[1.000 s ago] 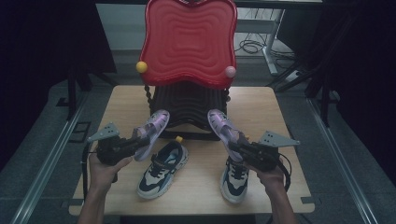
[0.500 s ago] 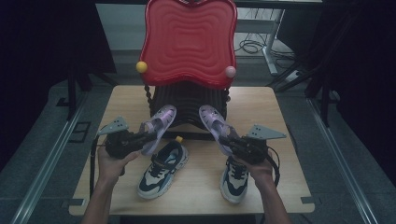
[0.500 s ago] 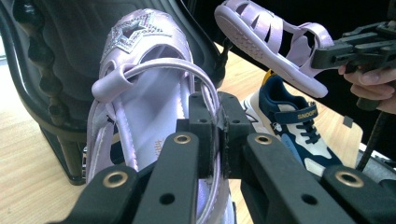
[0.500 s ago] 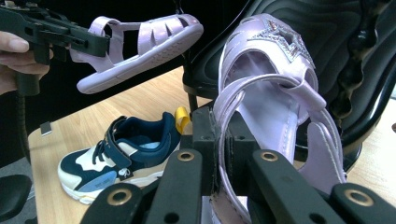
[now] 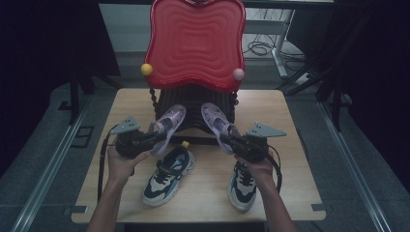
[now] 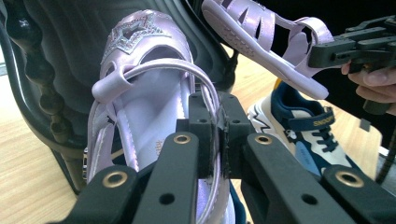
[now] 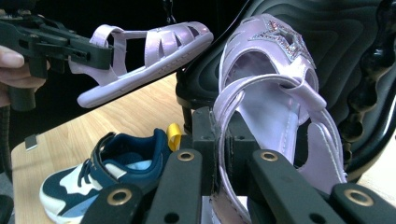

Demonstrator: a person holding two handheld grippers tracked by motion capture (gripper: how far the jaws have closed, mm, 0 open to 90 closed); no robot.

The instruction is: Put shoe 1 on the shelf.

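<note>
Both sets of fingers are clamped tight, left gripper (image 5: 153, 137) pinching one lilac sandal (image 5: 167, 125) by its heel strap, right gripper (image 5: 231, 140) the other sandal (image 5: 215, 118), toes at 12 o'clock toward the black rack (image 5: 193, 104).

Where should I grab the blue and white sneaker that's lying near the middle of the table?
Take the blue and white sneaker by the rim of its heel opening, coming down from above. It stands upright on its sole with the opening facing up, so one jaw could probably slip inside and one stay outside, clear of the strap.
</note>
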